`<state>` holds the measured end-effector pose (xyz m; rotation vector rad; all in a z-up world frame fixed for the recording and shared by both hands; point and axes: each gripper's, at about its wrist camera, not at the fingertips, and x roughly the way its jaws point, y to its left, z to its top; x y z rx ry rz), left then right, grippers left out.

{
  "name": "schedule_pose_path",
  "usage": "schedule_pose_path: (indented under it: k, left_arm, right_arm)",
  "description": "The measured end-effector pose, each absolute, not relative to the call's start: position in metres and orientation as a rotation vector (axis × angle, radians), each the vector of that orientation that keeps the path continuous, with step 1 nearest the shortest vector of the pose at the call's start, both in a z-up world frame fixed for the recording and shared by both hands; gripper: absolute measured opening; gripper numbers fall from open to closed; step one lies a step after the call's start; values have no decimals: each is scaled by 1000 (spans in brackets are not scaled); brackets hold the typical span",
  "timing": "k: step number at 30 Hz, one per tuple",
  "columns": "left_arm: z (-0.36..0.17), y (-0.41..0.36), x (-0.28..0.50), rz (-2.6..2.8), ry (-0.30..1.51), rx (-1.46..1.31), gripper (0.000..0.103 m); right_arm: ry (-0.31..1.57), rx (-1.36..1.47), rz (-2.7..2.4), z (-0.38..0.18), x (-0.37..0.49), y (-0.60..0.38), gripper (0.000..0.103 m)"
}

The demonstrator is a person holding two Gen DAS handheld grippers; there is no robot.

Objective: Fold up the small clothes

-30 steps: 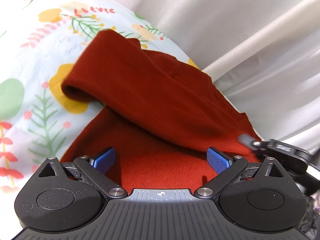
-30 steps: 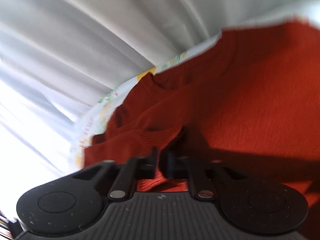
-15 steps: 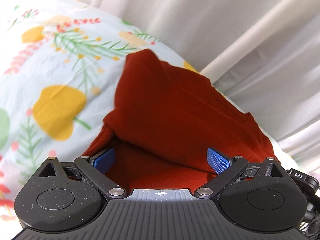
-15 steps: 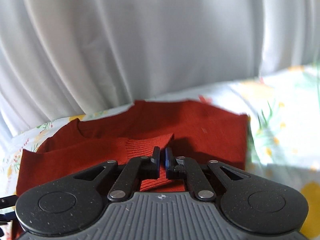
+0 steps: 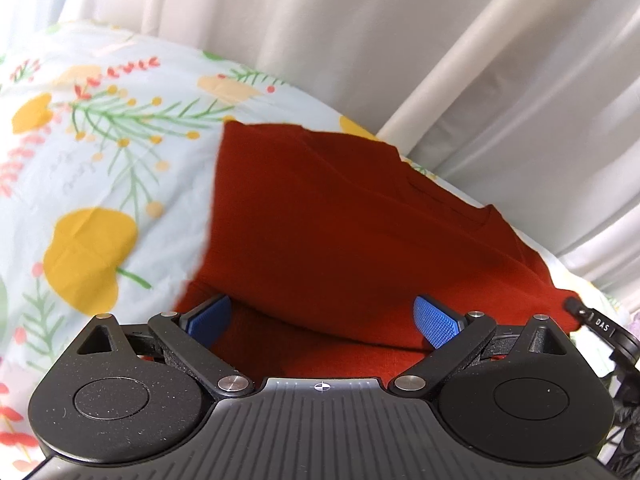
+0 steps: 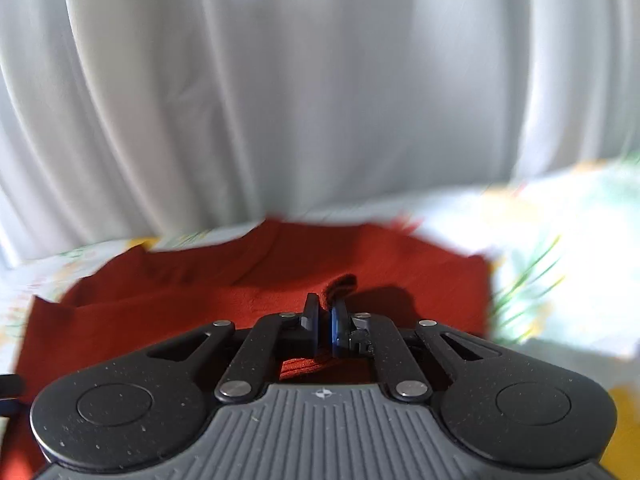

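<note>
Rust-red knitted garment (image 5: 348,232) spread flat on a floral-printed white sheet (image 5: 92,160), directly ahead of both sets of fingers. Seen from the left wrist: folded into a slab, long axis slanting from the near right toward the far left, one squared corner pointing up and away toward the white pleated curtain (image 5: 360,40). Upper layer lying over a lower layer, the folded edge running just in front of the fingers. Left gripper (image 5: 322,322) spread wide, blue ribbed pads (image 5: 436,320) well apart, nothing pinched, red fabric lying between and below them. Black piece of the other tool (image 5: 600,326) peeking in just past the right-hand finger.

Over on the right wrist view: same red garment (image 6: 200,292) stretched sideways across the frame, long axis left to right, notch of a neckline toward the far left. Right gripper (image 6: 324,320) closed down narrow, a small ribbed tab of red knit (image 6: 340,286) nipped between the fingers and sticking up past the tips. Sheet to the right of the fingers blurred, pattern hard to read.
</note>
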<state>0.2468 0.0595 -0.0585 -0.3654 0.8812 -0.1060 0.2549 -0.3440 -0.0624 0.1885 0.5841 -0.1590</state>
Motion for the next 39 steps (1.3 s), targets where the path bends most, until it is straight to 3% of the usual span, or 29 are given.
schedule_pose_path:
  k: [6, 10, 13, 19, 24, 27, 31, 39]
  left_arm:
    - [-49, 59, 242, -59, 825, -329, 100]
    - [-43, 40, 257, -111, 793, -264, 100]
    - [-61, 17, 276, -164, 757, -223, 100]
    - [-89, -9, 300, -55, 693, -108, 102]
    - [-98, -14, 309, -46, 686, -27, 103]
    - [-95, -6, 302, -78, 696, -31, 103]
    - [-97, 1, 287, -131, 664, -28, 103]
    - [-97, -3, 282, -132, 656, -10, 103]
  right_arm:
    - [653, 172, -233, -73, 259, -367, 7]
    - [564, 251, -197, -60, 252, -365, 17]
    - [619, 240, -15, -67, 266, -337, 17]
    - [604, -42, -23, -94, 296, -298, 15]
    - [607, -10, -88, -94, 319, -319, 15]
    - [641, 92, -71, -85, 306, -328, 16]
    - [685, 338, -1, -84, 255, -348, 26]
    - [676, 708, -47, -103, 228, -382, 29]
